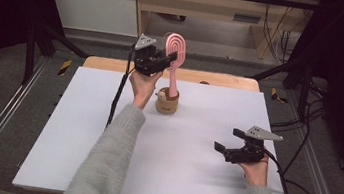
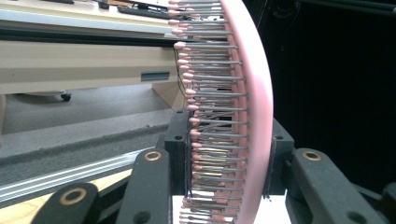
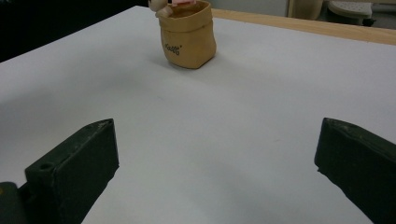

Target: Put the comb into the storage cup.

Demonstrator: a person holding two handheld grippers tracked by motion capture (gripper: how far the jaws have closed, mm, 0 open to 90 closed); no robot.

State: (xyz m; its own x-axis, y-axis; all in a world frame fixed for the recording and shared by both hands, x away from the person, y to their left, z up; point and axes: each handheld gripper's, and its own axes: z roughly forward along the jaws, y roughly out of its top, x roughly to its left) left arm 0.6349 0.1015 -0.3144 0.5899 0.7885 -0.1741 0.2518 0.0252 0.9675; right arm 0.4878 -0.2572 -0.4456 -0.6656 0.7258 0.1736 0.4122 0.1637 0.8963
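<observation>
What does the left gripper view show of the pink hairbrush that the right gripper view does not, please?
Left gripper view alone: the pink hairbrush head edge-on, its rows of pink-tipped bristles clamped between the left gripper jaws. Right gripper view alone: the tan cup with lettering on the white table, seen between the right gripper jaws, which stand wide apart. Both share the wooden table edge.

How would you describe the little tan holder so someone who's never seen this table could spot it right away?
Start at the white table top and look toward its far edge, near the middle. There stands the tan holder, a small sack-shaped cup with a rolled rim and dark lettering on its side. The pink hairbrush rises from it handle-down, its head clamped in the left gripper.
</observation>
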